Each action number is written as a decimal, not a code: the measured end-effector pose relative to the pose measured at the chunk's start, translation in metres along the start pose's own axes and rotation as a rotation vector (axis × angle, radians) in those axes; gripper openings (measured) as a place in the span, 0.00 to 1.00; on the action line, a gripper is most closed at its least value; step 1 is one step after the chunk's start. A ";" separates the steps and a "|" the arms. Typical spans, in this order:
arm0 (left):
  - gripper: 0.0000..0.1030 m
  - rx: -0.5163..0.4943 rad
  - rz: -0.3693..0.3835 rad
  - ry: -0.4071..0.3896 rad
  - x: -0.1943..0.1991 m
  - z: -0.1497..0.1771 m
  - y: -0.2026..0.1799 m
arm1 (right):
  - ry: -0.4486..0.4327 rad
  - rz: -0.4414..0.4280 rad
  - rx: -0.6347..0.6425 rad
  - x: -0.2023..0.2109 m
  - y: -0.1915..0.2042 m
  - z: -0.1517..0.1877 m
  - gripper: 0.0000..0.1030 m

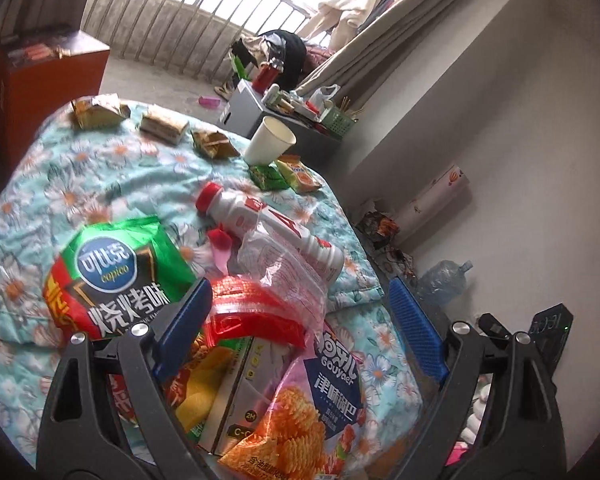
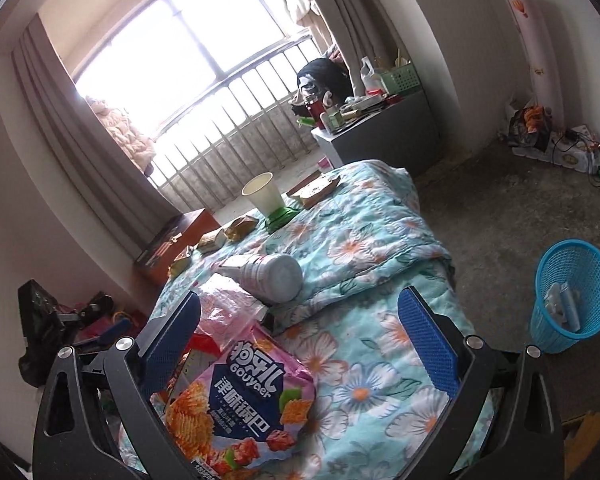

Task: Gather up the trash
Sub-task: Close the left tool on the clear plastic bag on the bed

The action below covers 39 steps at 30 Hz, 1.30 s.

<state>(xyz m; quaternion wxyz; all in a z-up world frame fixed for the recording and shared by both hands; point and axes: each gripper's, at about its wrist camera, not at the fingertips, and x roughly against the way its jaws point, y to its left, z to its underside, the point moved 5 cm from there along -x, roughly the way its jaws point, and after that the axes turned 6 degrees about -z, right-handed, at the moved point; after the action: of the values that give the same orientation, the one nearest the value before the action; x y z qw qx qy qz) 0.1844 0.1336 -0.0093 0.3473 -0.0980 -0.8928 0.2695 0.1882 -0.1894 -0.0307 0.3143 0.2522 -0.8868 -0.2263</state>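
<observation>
Trash lies on a floral quilt [image 1: 100,168] on a bed. My left gripper [image 1: 300,320] is open over a pile: a red and clear plastic bag [image 1: 268,304], a small carton [image 1: 236,392] and a pink Gouyaer snack bag [image 1: 332,392]. A green Copico chip bag [image 1: 112,276] lies to the left. A white bottle with a red cap [image 1: 268,224] lies beyond. My right gripper [image 2: 300,336] is open above the same pink snack bag [image 2: 252,400], with the bottle [image 2: 268,276] ahead. A blue mesh bin [image 2: 572,292] stands on the floor to the right.
A paper cup [image 1: 268,140] stands on green packets [image 1: 268,176] at the far end of the bed, near several brown wrappers [image 1: 96,112]. A grey cabinet [image 2: 388,136] with clutter stands by the window. A red-brown box [image 1: 48,80] is at the left.
</observation>
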 end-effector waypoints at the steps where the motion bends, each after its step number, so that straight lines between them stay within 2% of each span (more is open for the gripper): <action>1: 0.83 0.016 0.021 0.015 -0.006 0.000 0.003 | 0.014 -0.007 -0.003 -0.006 0.002 0.001 0.93; 4: 0.83 0.077 0.072 0.051 -0.022 -0.002 0.011 | 0.053 -0.023 -0.013 -0.025 0.006 0.004 0.93; 7: 0.76 0.124 0.104 0.080 -0.038 -0.007 0.018 | 0.075 -0.027 -0.020 -0.037 0.006 0.006 0.93; 10: 0.71 0.156 0.094 0.095 -0.051 -0.013 0.027 | 0.103 -0.037 -0.036 -0.051 0.004 0.009 0.93; 13: 0.71 0.223 0.094 0.123 -0.066 -0.016 0.039 | 0.132 -0.047 -0.059 -0.066 0.001 0.012 0.92; 17: 0.64 0.284 0.117 0.156 -0.079 -0.017 0.049 | 0.162 -0.055 -0.075 -0.083 -0.003 0.015 0.91; 24: 0.50 0.278 0.124 0.190 -0.091 -0.016 0.047 | 0.205 -0.071 -0.100 -0.105 -0.006 0.024 0.88; 31: 0.26 0.236 0.101 0.195 -0.097 -0.016 0.046 | 0.210 -0.070 -0.110 -0.106 -0.009 0.026 0.88; 37: 0.06 0.242 0.121 0.193 -0.095 -0.015 0.047 | 0.205 -0.067 -0.113 -0.103 -0.012 0.025 0.88; 39: 0.05 0.247 0.137 0.183 -0.093 -0.015 0.047 | 0.203 -0.065 -0.112 -0.101 -0.012 0.026 0.88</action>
<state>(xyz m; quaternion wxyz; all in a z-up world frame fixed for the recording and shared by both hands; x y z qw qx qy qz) 0.2629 0.1455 -0.0789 0.4176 -0.1393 -0.8087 0.3901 0.2428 -0.1326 -0.1003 0.4086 0.2843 -0.8278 -0.2587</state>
